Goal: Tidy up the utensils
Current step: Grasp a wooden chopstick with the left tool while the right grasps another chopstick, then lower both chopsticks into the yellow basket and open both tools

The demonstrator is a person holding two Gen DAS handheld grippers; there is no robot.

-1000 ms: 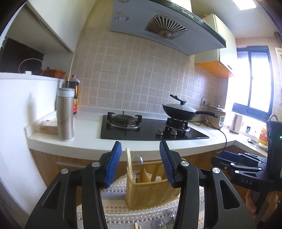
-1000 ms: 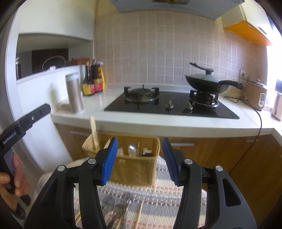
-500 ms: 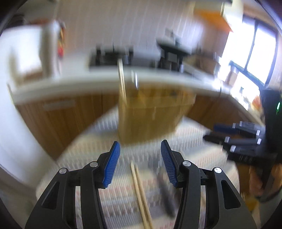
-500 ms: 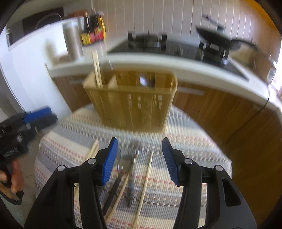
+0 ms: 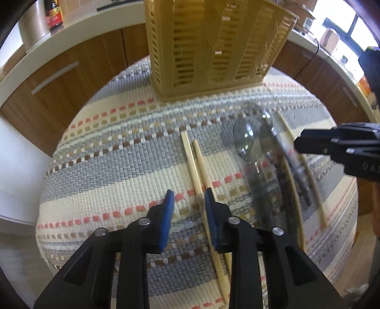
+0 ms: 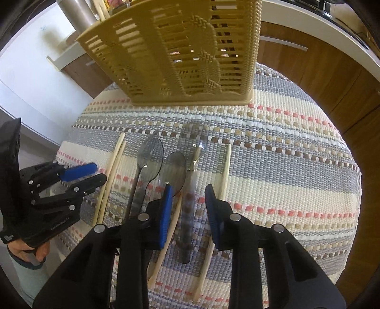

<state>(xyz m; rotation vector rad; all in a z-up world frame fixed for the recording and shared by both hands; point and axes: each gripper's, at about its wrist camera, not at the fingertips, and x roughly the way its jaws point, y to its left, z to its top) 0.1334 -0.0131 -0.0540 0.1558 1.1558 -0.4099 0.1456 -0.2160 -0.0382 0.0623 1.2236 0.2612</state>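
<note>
A tan slotted utensil basket (image 5: pixel 213 45) (image 6: pixel 180 59) stands at the far side of a round table covered by a striped woven cloth (image 5: pixel 114 152) (image 6: pixel 285 152). My left gripper (image 5: pixel 188 198) is open, low over a pair of wooden chopsticks (image 5: pixel 193 164); these also show at left in the right wrist view (image 6: pixel 111 168). My right gripper (image 6: pixel 187 192) is open above a clear-handled spoon (image 6: pixel 192 171). Two more spoons (image 6: pixel 147 161) lie to its left, and loose chopsticks (image 6: pixel 225 166) to its right. The spoons are blurred in the left wrist view (image 5: pixel 249 140).
Wooden cabinets (image 5: pixel 71 71) (image 6: pixel 320 66) under a white counter stand behind the table. A steel flask (image 5: pixel 33 26) and a sauce bottle (image 5: pixel 53 14) stand on the counter. The table edge curves close on the left and right.
Both grippers have tipped down from facing the stove to looking at the tabletop and have dropped close over the utensils. Both stay open.
</note>
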